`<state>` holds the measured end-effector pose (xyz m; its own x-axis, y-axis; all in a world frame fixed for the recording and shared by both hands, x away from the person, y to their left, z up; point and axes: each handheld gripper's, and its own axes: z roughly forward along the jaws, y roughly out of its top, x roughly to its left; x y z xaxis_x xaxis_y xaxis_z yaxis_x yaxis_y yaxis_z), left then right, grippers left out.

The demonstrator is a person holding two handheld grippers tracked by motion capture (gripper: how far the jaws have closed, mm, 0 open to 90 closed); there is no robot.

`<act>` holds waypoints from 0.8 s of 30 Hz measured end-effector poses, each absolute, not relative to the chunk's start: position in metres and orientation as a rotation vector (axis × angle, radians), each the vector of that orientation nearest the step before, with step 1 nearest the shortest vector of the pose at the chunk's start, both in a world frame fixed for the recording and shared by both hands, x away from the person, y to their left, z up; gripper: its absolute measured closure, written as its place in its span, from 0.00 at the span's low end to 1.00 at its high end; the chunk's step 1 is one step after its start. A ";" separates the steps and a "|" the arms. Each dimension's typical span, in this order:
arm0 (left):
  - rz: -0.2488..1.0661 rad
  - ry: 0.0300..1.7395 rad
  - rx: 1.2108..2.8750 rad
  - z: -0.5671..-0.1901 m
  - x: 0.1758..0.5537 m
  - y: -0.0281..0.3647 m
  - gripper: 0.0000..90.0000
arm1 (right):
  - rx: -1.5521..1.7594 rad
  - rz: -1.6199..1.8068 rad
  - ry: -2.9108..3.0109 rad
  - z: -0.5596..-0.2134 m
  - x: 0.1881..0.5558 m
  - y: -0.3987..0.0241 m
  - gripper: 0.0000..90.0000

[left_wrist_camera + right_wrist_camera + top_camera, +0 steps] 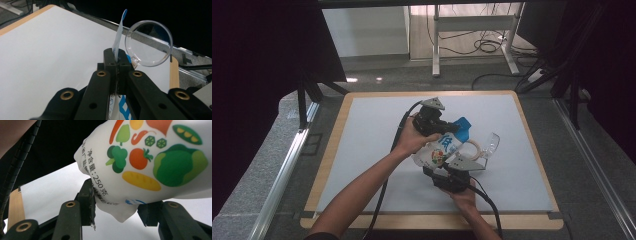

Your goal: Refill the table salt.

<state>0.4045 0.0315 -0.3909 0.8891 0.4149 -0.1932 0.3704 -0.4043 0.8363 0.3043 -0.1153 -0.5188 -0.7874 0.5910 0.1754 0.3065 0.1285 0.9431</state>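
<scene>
A white pouch [441, 148] printed with vegetables, blue at its top, is held above the white mat between both grippers. In the left gripper view my left gripper [117, 56] is shut on the pouch's thin blue-and-white top edge [118, 42]. From the high view that left gripper [451, 127] reaches in from the left. My right gripper [444, 168] comes from below. Its jaws [117, 205] clamp the pouch's lower corner [150, 162], with the left pad [90, 195] pressed against the film. A clear round plastic cup [148, 43] sits just beyond the pouch [490, 144]; I cannot tell what supports it.
The white mat [377, 130] covers a wood-edged table [332, 145]. Black cables trail from both grippers toward the near edge. Metal rails [287, 170] run along both sides. Beyond the far edge stand desk legs [436, 45] and loose floor cables [484, 46].
</scene>
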 end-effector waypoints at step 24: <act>0.028 0.557 2.062 -0.387 0.408 0.021 1.00 | 0.951 1.747 2.118 -0.511 0.299 -0.111 0.61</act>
